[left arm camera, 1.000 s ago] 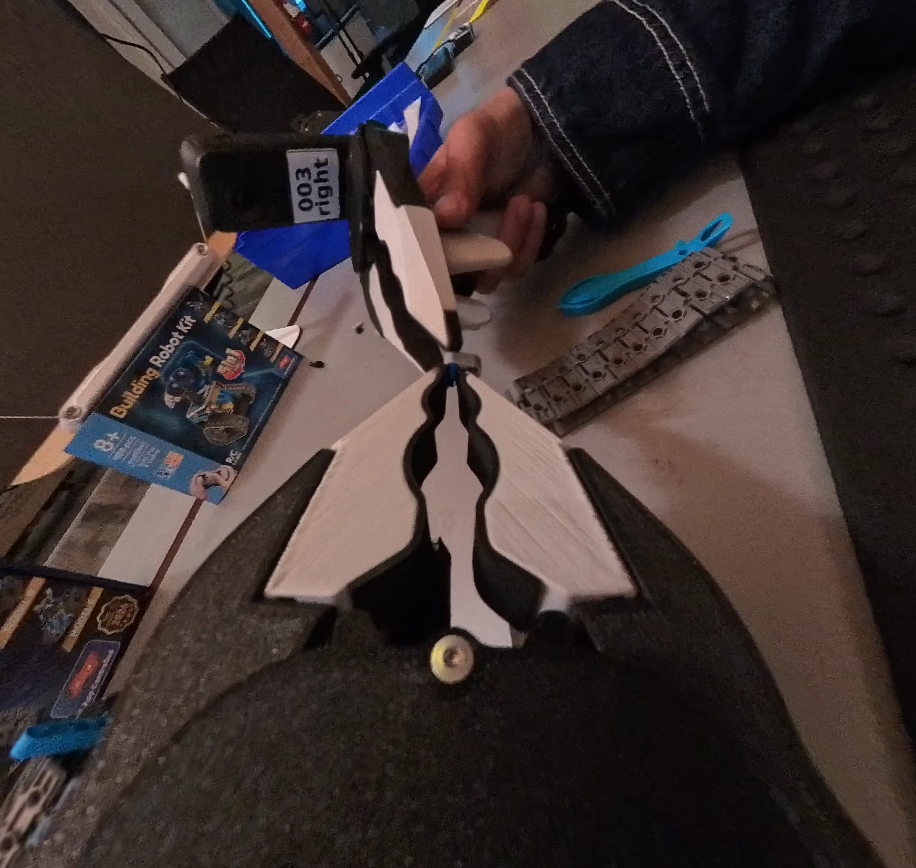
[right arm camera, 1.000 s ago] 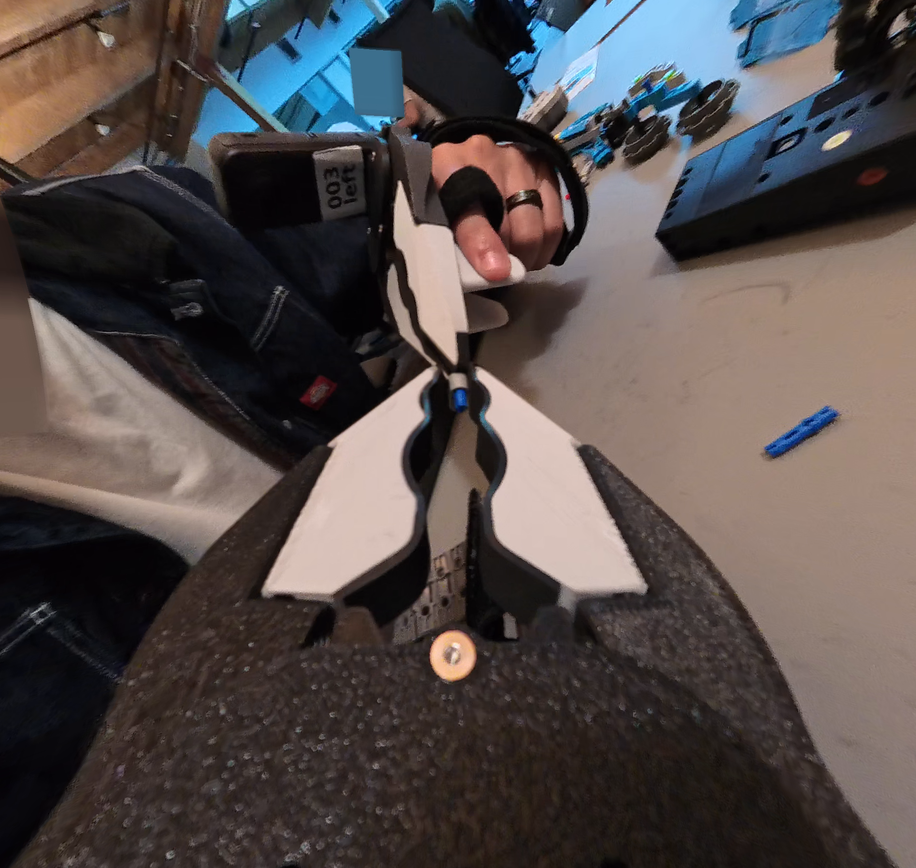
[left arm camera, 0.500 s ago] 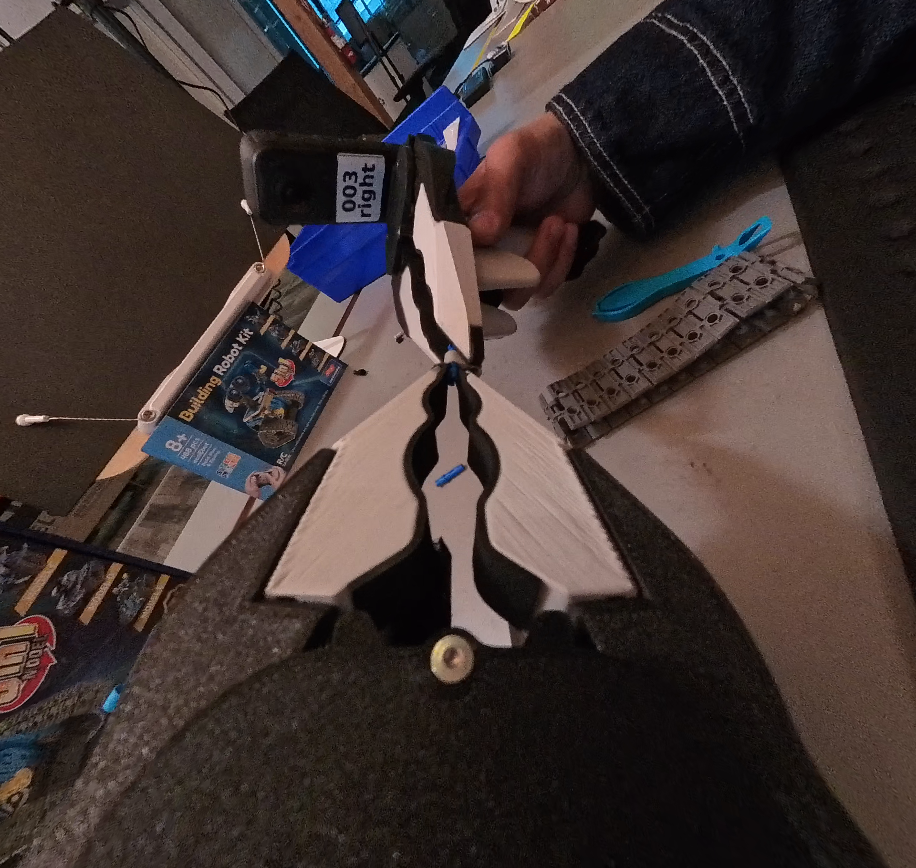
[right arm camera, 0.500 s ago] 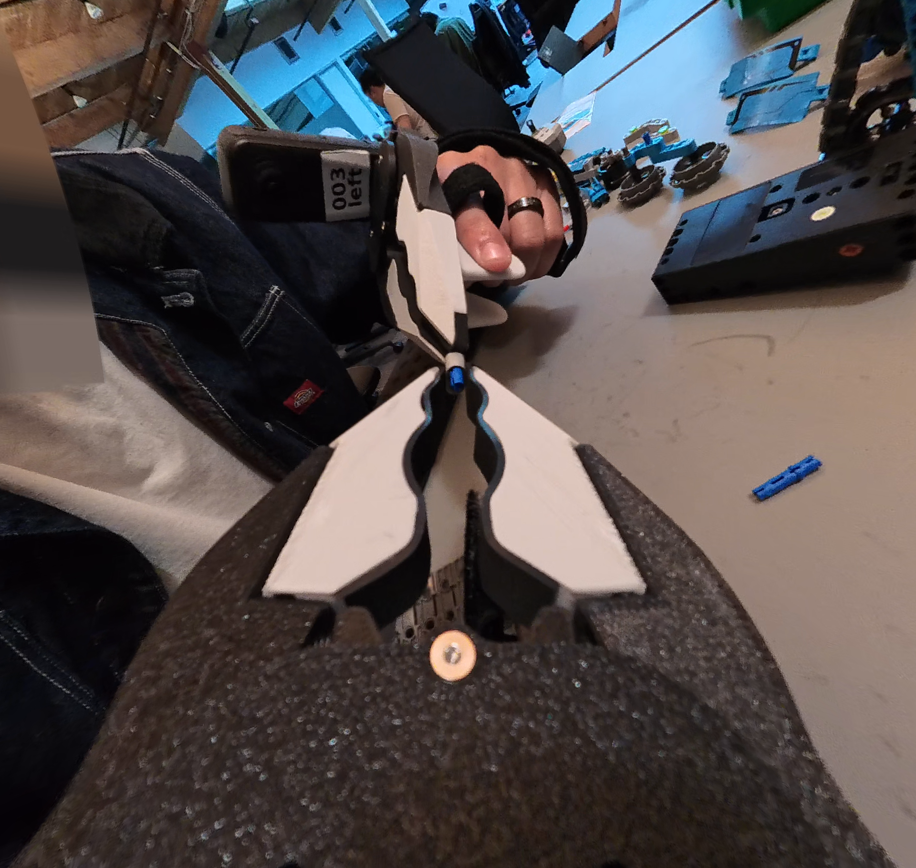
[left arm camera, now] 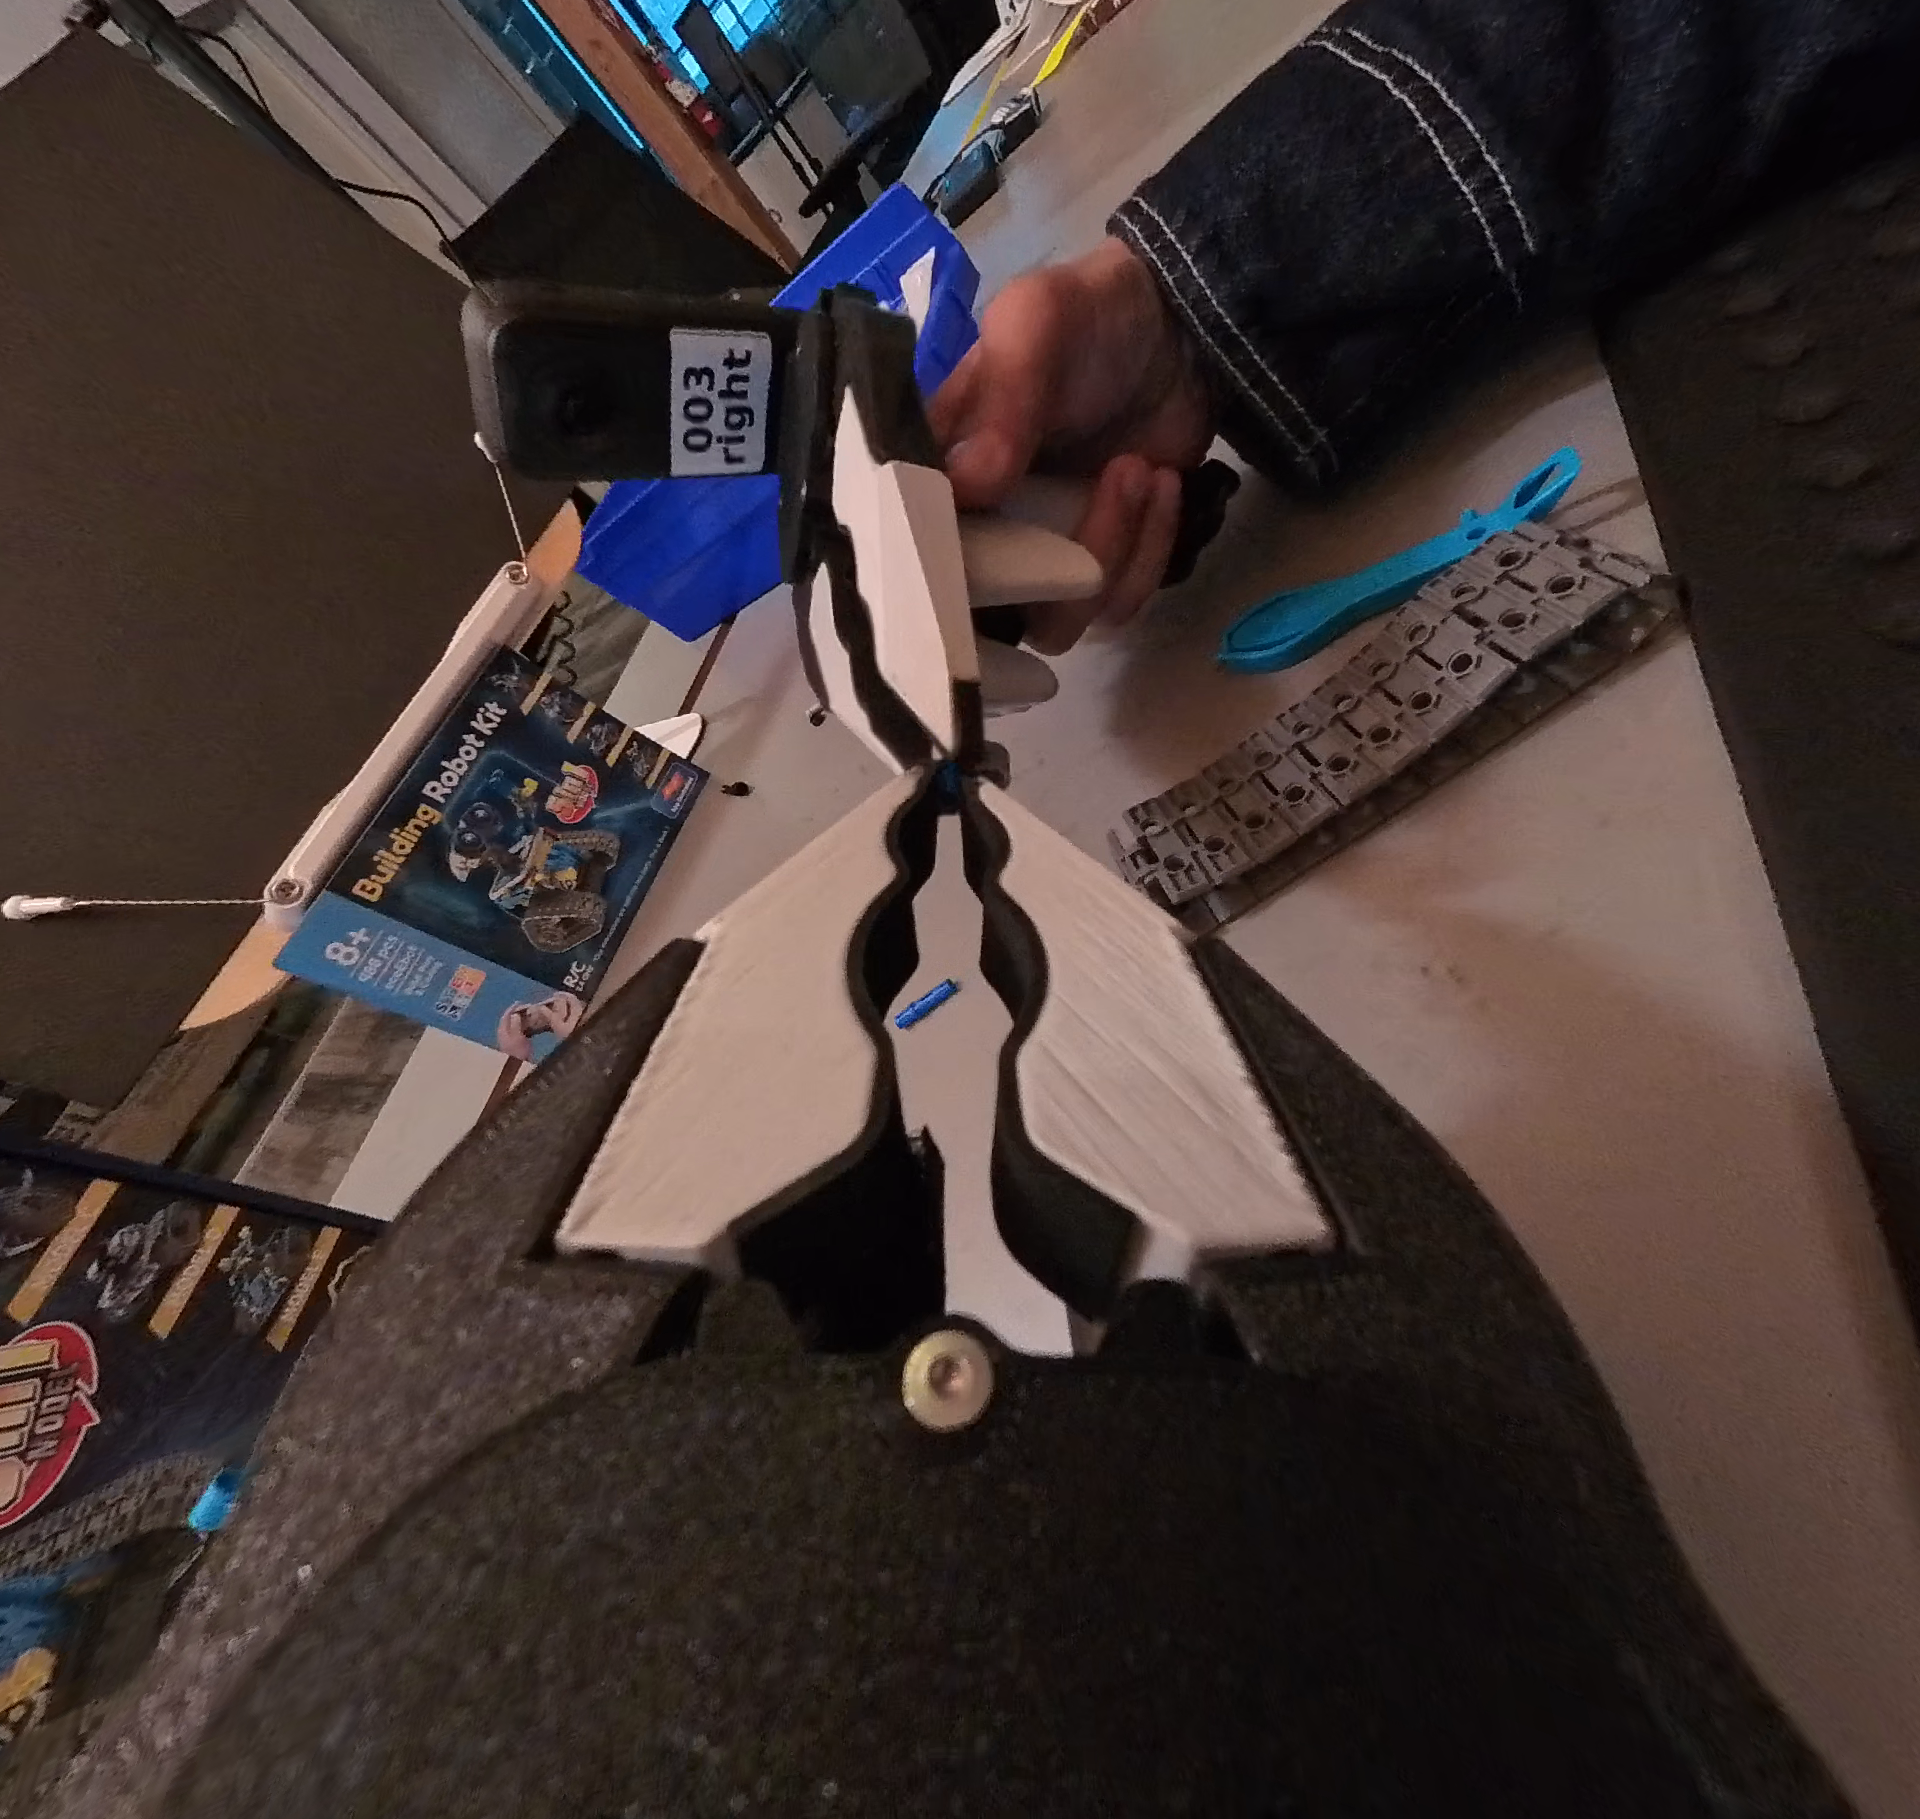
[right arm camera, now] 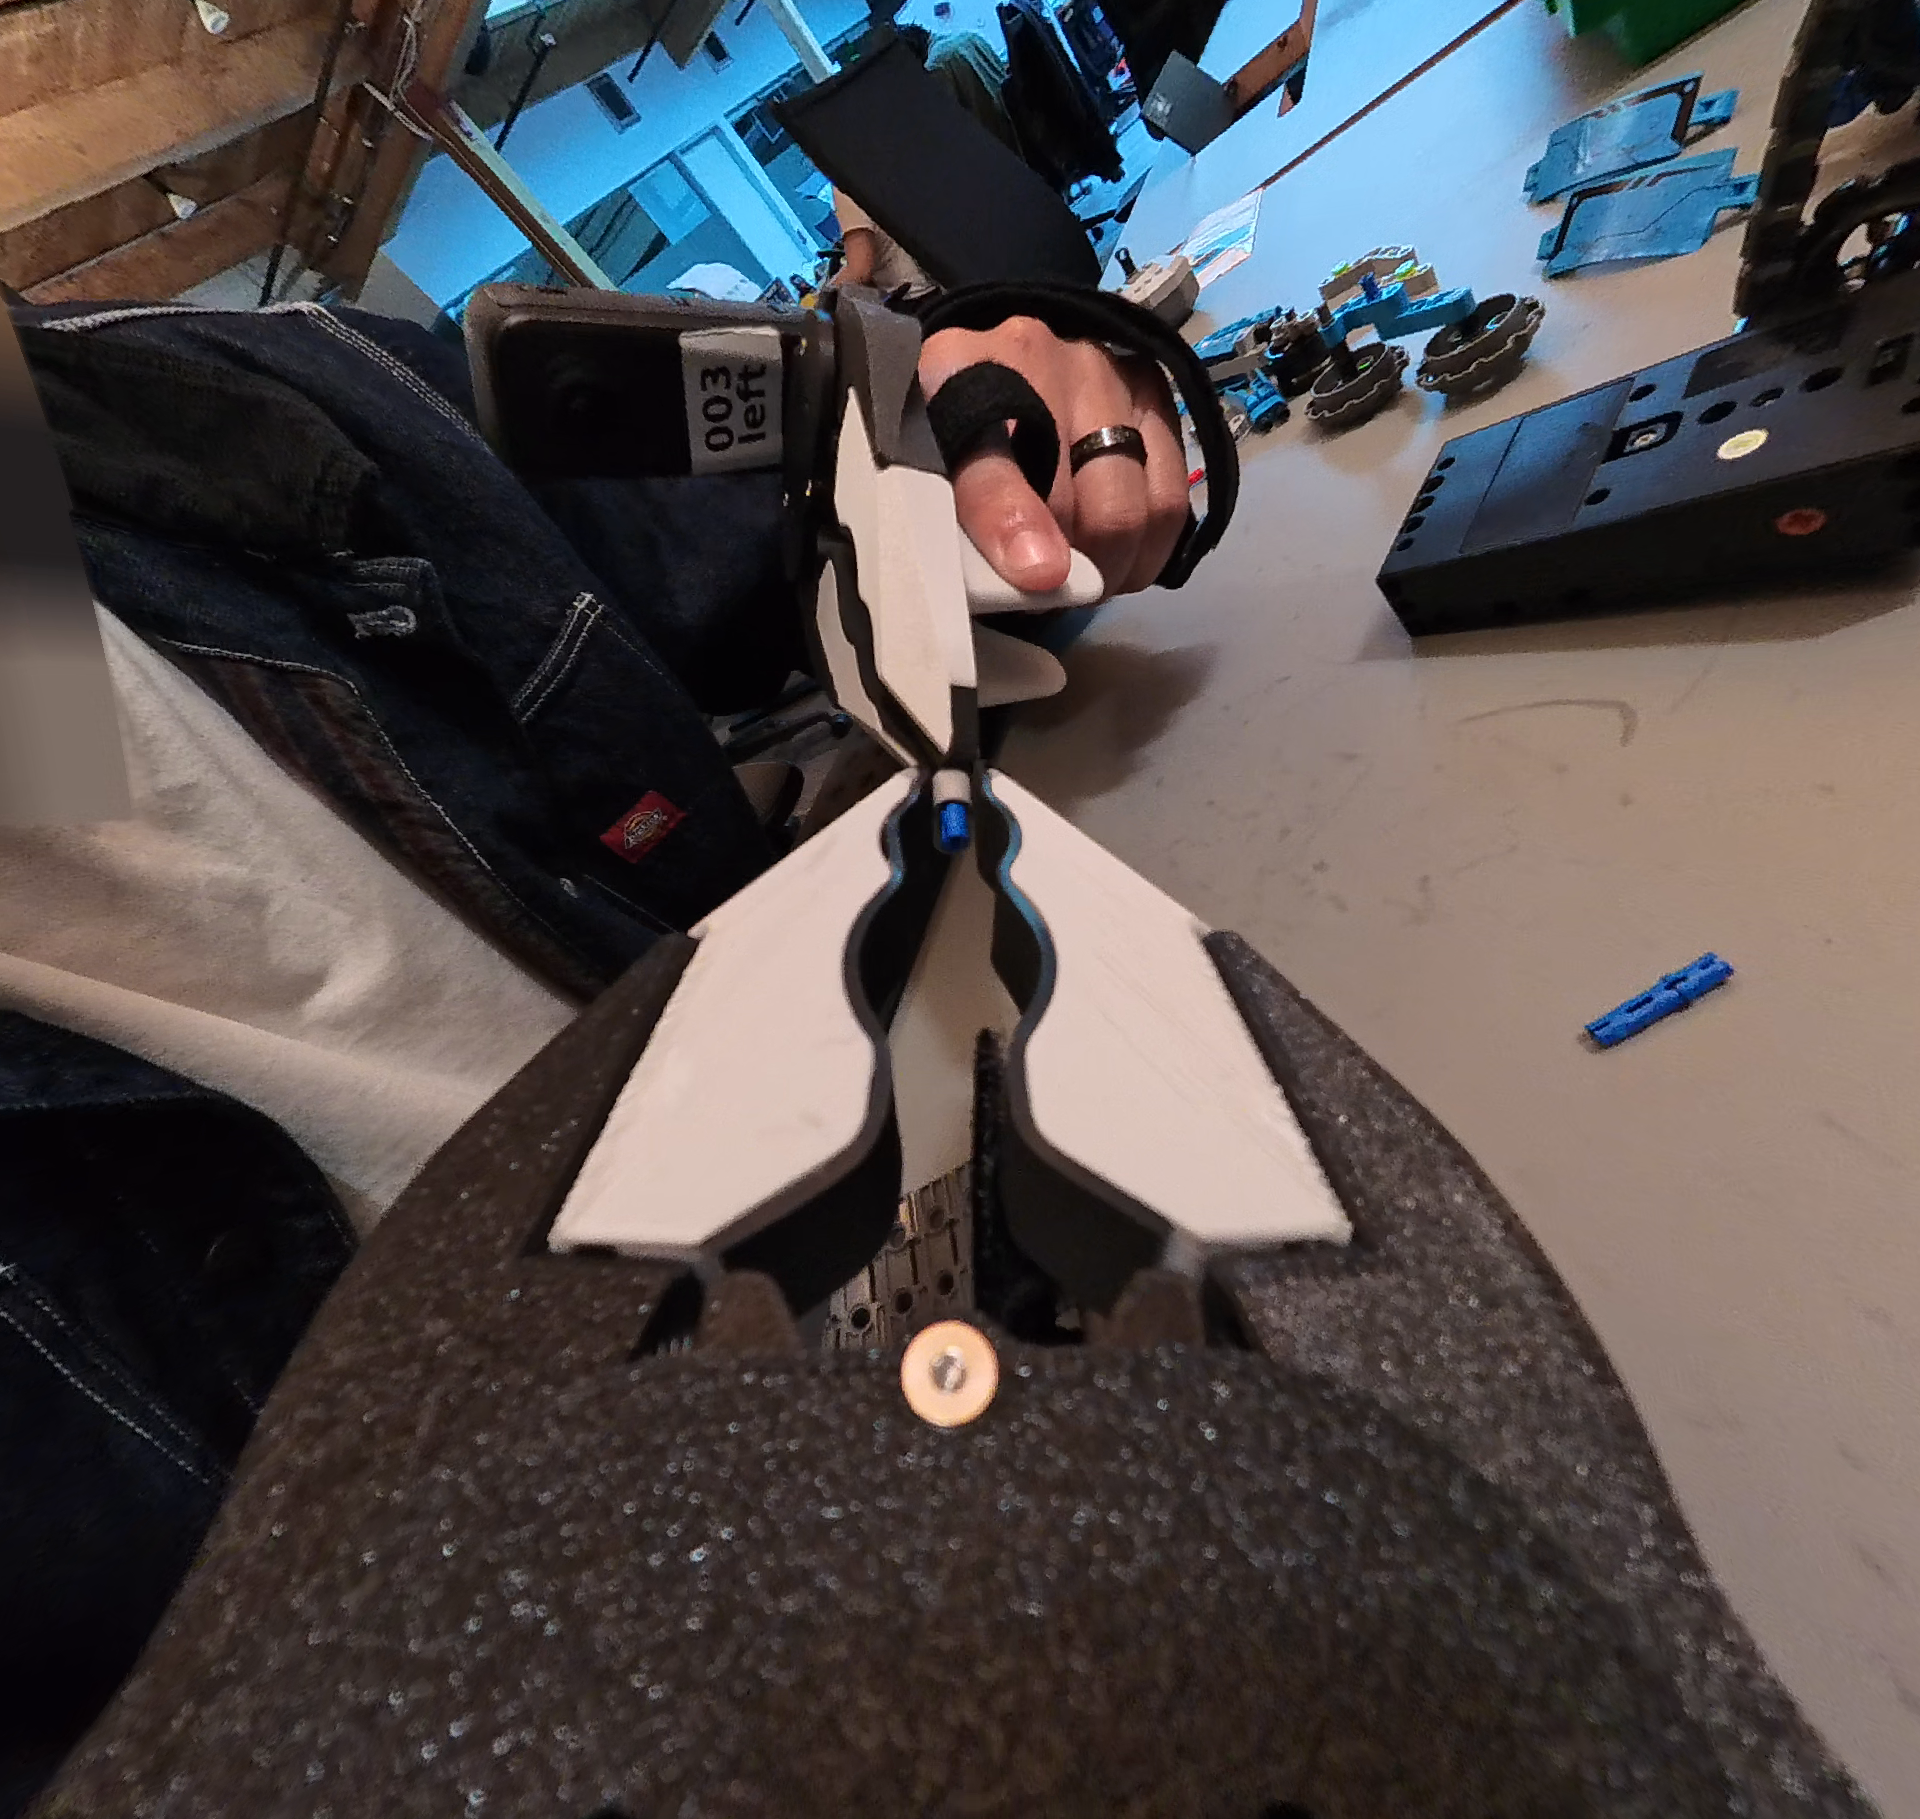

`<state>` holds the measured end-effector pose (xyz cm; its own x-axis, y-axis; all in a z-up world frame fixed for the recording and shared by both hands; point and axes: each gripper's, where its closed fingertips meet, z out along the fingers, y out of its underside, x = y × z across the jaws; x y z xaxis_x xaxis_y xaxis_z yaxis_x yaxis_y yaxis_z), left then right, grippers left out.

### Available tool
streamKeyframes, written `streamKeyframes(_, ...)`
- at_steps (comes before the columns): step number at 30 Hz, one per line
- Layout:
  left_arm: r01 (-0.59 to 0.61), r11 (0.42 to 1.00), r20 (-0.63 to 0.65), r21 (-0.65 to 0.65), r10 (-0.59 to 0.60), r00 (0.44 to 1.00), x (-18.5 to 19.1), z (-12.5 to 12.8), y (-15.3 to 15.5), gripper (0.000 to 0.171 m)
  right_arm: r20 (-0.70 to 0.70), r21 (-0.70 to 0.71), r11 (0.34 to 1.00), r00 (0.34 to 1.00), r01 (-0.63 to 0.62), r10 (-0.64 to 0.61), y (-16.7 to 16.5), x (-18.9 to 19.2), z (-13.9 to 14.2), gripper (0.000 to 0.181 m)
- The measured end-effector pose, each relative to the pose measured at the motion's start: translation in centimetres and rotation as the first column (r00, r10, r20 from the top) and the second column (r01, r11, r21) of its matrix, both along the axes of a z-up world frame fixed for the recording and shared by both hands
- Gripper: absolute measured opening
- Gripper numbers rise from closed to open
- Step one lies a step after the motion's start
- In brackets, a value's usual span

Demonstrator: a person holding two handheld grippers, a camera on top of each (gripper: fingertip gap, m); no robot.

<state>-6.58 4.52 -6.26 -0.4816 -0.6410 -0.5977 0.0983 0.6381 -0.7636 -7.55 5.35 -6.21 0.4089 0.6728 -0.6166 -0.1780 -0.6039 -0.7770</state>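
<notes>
My two grippers meet tip to tip above the beige table [right arm camera: 1455,834]. My left gripper [left arm camera: 945,784] is shut on the end of a small blue pin [left arm camera: 945,780]. My right gripper [right arm camera: 951,795] is shut on a small white-grey sleeve [right arm camera: 948,787], and the blue pin [right arm camera: 951,824] sticks out of it back between the right fingers. The right gripper [left arm camera: 951,746] comes down from above in the left wrist view, held by a hand. The left gripper [right arm camera: 951,753] does the same in the right wrist view.
A loose blue pin [left arm camera: 925,1002] lies on the table under my left fingers; another blue pin [right arm camera: 1657,998] lies to the right. A grey track strip [left arm camera: 1392,730], cyan tool [left arm camera: 1392,564], blue bin [left arm camera: 717,543] and booklet [left arm camera: 488,855] are nearby. A black block [right arm camera: 1662,491] and wheels [right arm camera: 1403,377] stand farther off. Only a small space, under 4 cm, lies between the two pairs of fingers.
Both grippers stay shut and tip to tip. They have shifted together over the table, so the loose blue pin now shows between my left fingers.
</notes>
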Motion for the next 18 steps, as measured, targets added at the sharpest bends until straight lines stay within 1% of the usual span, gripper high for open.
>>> streamKeyframes(4,0.011,1.0,0.018,-0.015,-0.011,1.0,-0.3,0.6,0.0,0.002,-0.042,0.013,1.0,0.999,-0.027,0.028,-0.2,-0.3,0.7,0.004)
streamKeyframes(7,0.025,0.999,-0.003,-0.047,-0.025,1.0,-0.6,0.9,-0.2,0.002,-0.006,0.041,0.998,0.999,-0.042,0.042,-0.4,-0.5,0.9,0.004)
streamKeyframes(9,0.029,0.999,-0.001,-0.045,-0.029,1.0,-0.8,1.0,-0.4,0.002,0.015,0.043,0.998,0.999,-0.049,0.048,-0.7,-0.4,0.8,0.004)
streamKeyframes(10,0.026,0.998,0.005,-0.056,-0.026,1.0,-0.9,1.2,-0.2,0.002,0.011,0.035,0.999,0.999,-0.034,0.034,-0.9,0.3,0.8,0.004)
streamKeyframes(11,0.022,0.995,0.025,-0.093,-0.02,0.999,-1.3,2.0,0.4,0.002,0.019,0.028,0.999,0.999,0.038,-0.039,-0.7,2.3,0.6,0.005)
streamKeyframes(12,0.011,0.988,0.036,-0.151,-0.005,0.999,-1.7,2.9,1.5,0.002,0.003,0.033,0.993,0.994,0.112,-0.112,-0.9,4.8,1.0,0.004)
streamKeyframes(13,-0.024,0.983,0.037,-0.184,0.032,0.999,-1.8,3.2,2.9,0.002,0.0,0.039,0.986,0.987,0.161,-0.161,-1.4,6.6,1.5,0.004)
streamKeyframes(14,-0.06,0.983,0.049,-0.175,0.07,0.996,-1.6,3.2,3.9,0.002,0.029,0.052,0.98,0.981,0.193,-0.194,-2.0,7.5,1.9,0.005)
streamKeyframes(15,-0.068,0.984,0.05,-0.163,0.077,0.996,-1.6,3.1,3.9,0.002,0.075,0.054,0.972,0.97,0.227,-0.231,-2.2,8.1,2.0,0.005)
streamKeyframes(16,-0.061,0.985,0.032,-0.16,0.067,0.997,-1.4,2.7,3.5,0.002,0.17,0.022,0.963,0.948,0.269,-0.269,-2.3,8.8,1.2,0.005)
streamKeyframes(17,-0.067,0.986,-0.005,-0.151,0.067,0.998,-1.0,1.8,3.3,0.002,0.322,-0.01,0.942,0.893,0.335,-0.314,-2.3,10.0,-0.5,0.006)
streamKeyframes(18,-0.078,0.988,-0.057,-0.133,0.071,0.996,-0.6,0.4,3.3,0.002,0.478,-0.019,0.904,0.798,0.428,-0.368,-2.4,12.1,-2.1,0.006)
